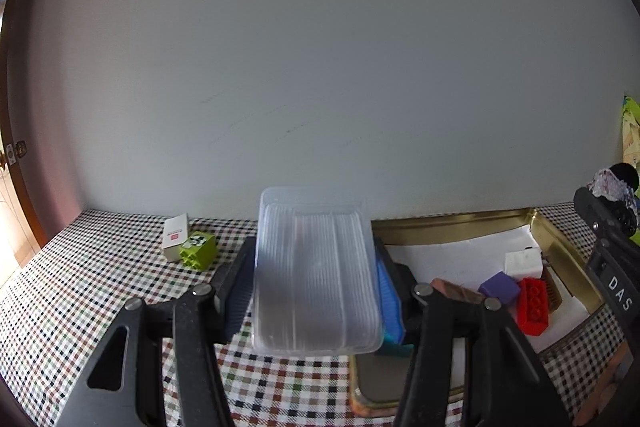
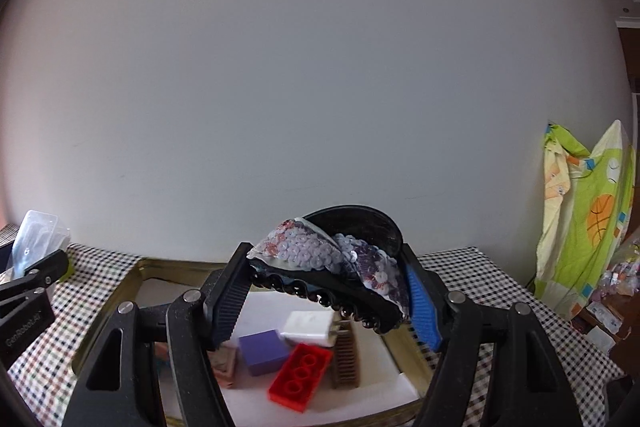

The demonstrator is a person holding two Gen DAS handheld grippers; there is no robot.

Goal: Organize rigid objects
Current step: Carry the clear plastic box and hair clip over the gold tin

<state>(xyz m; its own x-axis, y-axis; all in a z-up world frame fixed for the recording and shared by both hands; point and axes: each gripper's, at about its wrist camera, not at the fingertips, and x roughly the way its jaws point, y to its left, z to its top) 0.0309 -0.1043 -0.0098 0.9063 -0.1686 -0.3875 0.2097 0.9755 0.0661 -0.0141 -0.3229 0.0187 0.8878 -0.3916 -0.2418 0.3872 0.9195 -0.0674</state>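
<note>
**Both grippers loaded above the checked table**

The checked tablecloth [image 1: 100, 279] spreads across the lower part of both wrist views, under a plain pale wall [image 1: 320, 67]. On it, at about four o'clock in the left view, lies the gold-rimmed tray [image 1: 452, 221], lined with white paper.

The left gripper [image 1: 316, 287] is clamped on a clear plastic container [image 1: 316, 271], its dark pad at nine o'clock of the box and its blue pad at three o'clock pressing the side walls. The box is held above the cloth, tilted away toward the wall.

The right gripper [image 2: 326, 287] is closed on a black hair claw clip [image 2: 360, 231] trimmed with pale sequins [image 2: 296, 247]. The clip sits crosswise between the pads, above the tray, its beaded teeth pointing down toward six o'clock.

Inside the tray, in the right view: a brown comb [image 2: 346, 359] at about five o'clock of centre, a red toy brick [image 2: 300, 373] studs up just left of it, a purple block [image 2: 262, 351] at the brick's ten o'clock, and a white plug adapter [image 2: 308, 327] at its twelve o'clock. A pinkish item beside the purple block is partly hidden by the gripper.

Outside the tray, at nine o'clock in the left view, a small white box [image 1: 175, 237] stands touching a green toy brick [image 1: 199, 250].
</note>
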